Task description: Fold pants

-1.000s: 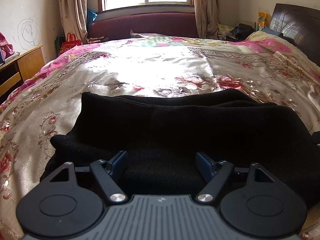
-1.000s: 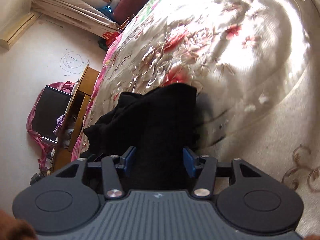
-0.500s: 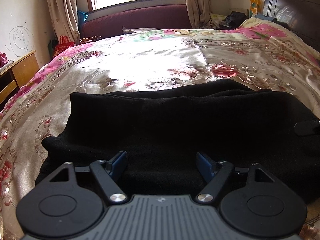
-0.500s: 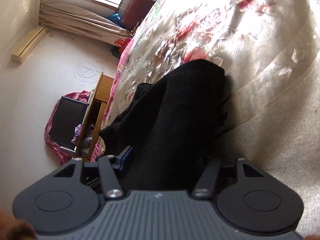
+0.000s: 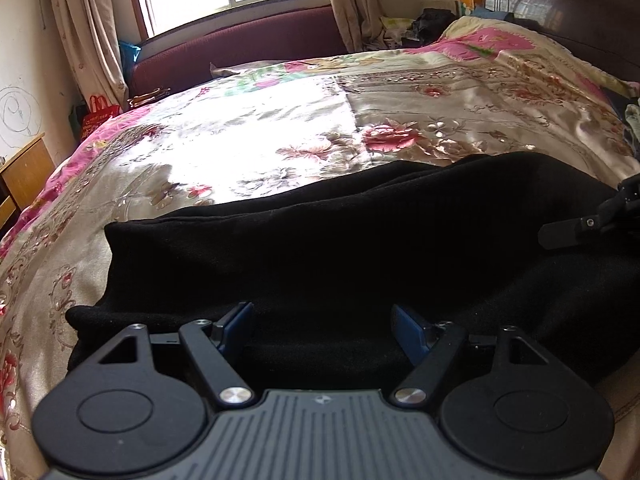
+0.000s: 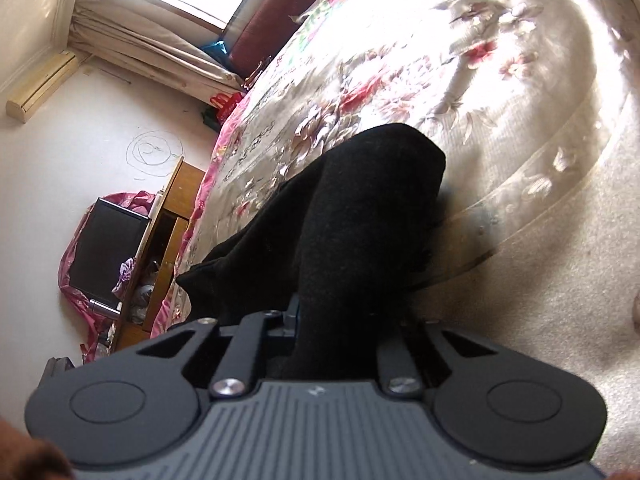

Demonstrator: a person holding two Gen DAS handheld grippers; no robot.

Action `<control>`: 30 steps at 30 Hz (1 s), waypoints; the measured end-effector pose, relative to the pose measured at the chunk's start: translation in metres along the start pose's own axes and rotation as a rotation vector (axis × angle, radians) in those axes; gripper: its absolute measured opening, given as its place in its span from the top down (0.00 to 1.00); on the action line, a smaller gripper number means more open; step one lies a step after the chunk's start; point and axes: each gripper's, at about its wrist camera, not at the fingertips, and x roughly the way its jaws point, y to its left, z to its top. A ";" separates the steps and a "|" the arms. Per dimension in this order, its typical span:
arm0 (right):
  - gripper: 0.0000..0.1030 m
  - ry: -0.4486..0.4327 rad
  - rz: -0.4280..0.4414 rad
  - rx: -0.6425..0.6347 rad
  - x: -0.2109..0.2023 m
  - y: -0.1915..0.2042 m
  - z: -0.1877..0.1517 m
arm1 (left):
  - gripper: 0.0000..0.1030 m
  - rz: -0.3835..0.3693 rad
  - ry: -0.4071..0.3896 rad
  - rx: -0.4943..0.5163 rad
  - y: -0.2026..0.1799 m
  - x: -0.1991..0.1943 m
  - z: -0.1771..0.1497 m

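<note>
The black pants [image 5: 340, 248] lie folded across the near part of a floral bedspread [image 5: 280, 136]. My left gripper [image 5: 322, 330] is open just above their near edge, with cloth below the blue pads [image 5: 236, 326] but not pinched. In the right wrist view the pants [image 6: 360, 208] run away from me as a raised fold. My right gripper [image 6: 340, 320] has its jaws closing on that end, the cloth pinched between them and hiding the right finger. From the left wrist view, the right gripper [image 5: 576, 228] shows at the pants' right end.
A maroon sofa [image 5: 240, 48] stands under the window beyond the bed. A dark headboard [image 5: 560, 4] is at the far right. A wooden cabinet [image 6: 168, 240] with a black screen [image 6: 108, 248] stands beside the bed's left edge.
The right jaws have drawn in onto the end of the pants. The left gripper has shifted sideways and rolled a little, staying open, and the right gripper has come into its view.
</note>
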 end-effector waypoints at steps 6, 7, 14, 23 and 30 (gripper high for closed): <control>0.87 -0.090 -0.079 0.076 -0.043 -0.025 0.001 | 0.14 -0.115 0.004 0.028 -0.033 -0.001 0.006; 0.87 -0.100 -0.103 0.077 -0.051 -0.027 0.000 | 0.14 -0.128 0.002 0.036 -0.038 -0.001 0.006; 0.87 -0.127 -0.215 0.081 -0.068 -0.026 -0.002 | 0.14 -0.174 -0.008 0.073 -0.054 -0.003 0.007; 0.86 -0.121 -0.354 0.046 -0.058 0.003 -0.002 | 0.14 -0.213 -0.020 0.022 -0.041 0.005 0.006; 0.86 -0.126 -0.464 -0.016 -0.053 0.037 -0.001 | 0.14 -0.276 -0.026 -0.028 -0.024 0.006 0.002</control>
